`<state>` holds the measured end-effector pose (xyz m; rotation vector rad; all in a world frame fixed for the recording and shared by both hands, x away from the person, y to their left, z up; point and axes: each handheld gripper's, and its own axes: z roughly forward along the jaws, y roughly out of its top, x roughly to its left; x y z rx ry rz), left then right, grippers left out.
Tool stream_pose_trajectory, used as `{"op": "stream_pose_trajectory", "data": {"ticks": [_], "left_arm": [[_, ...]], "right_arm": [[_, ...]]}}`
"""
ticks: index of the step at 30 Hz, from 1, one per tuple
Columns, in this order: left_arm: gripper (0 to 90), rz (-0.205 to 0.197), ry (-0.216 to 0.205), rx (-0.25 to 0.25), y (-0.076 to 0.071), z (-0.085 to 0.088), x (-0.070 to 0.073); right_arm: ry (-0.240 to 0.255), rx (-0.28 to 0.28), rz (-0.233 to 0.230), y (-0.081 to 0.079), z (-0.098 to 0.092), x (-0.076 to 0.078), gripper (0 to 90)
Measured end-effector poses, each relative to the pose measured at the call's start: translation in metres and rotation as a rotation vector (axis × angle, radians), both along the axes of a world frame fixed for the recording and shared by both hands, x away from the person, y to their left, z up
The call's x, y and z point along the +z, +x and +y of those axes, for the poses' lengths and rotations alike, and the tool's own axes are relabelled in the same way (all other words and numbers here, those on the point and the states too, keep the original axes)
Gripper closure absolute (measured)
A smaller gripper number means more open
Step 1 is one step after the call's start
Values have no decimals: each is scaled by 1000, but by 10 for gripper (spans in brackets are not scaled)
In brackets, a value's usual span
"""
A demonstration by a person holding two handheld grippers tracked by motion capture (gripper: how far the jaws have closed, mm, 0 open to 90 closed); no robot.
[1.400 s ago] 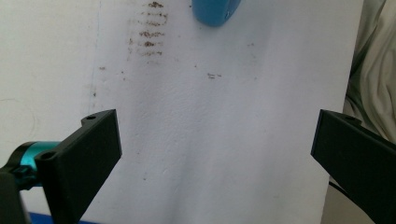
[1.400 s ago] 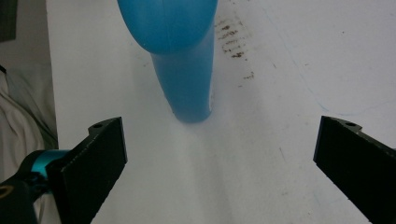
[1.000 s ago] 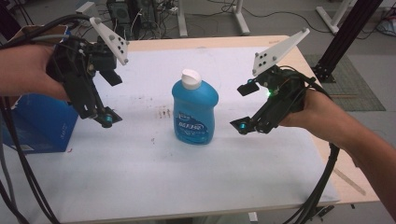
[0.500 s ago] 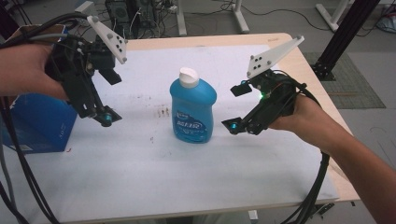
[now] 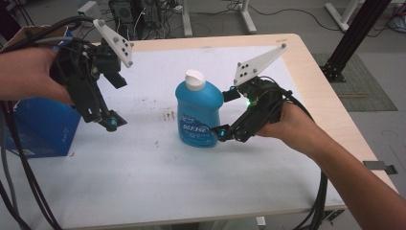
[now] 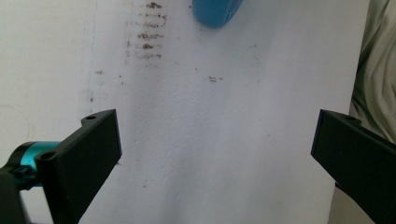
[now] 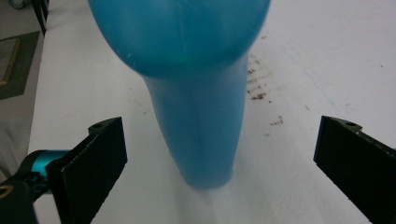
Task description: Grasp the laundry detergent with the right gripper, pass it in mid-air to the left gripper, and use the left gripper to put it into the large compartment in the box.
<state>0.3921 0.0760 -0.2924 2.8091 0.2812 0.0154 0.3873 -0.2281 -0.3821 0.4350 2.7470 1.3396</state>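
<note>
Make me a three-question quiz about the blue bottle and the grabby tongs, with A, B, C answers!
1. Where does the blue plastic bottle stand?
A. on the white table sheet
B. inside the blue box
C. on the floor

2. What colour is the bottle's round cap?
A. red
B. white
C. green

3. How are the right tongs?
A. shut on the cap
B. lying flat on the table
C. open, with the bottle between the jaws

Answers:
1 A, the bottle's base rests on the sheet in the high view.
2 B, the cap looks white.
3 C, the right gripper view shows both jaws wide apart beside the bottle.
</note>
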Motion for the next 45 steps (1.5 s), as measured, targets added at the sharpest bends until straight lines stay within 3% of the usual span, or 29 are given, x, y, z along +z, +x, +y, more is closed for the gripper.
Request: {"op": "stream_pose_trajectory", "data": {"ticks": [28,35,38,45], "left_arm": [[17,5,-4,7,3,2,-1],[17,7,-5,7,3,2,-1],[17,8,-6,6,3,2,-1],[17,8,-7,8,4,2,-2]], "right_arm": [[128,5,-12,5,23,-20,22],[163,8,-8,5,21,-24,51],[174,27,-11,4,20,-25,146],[202,22,-28,4,21,-26,176]]}}
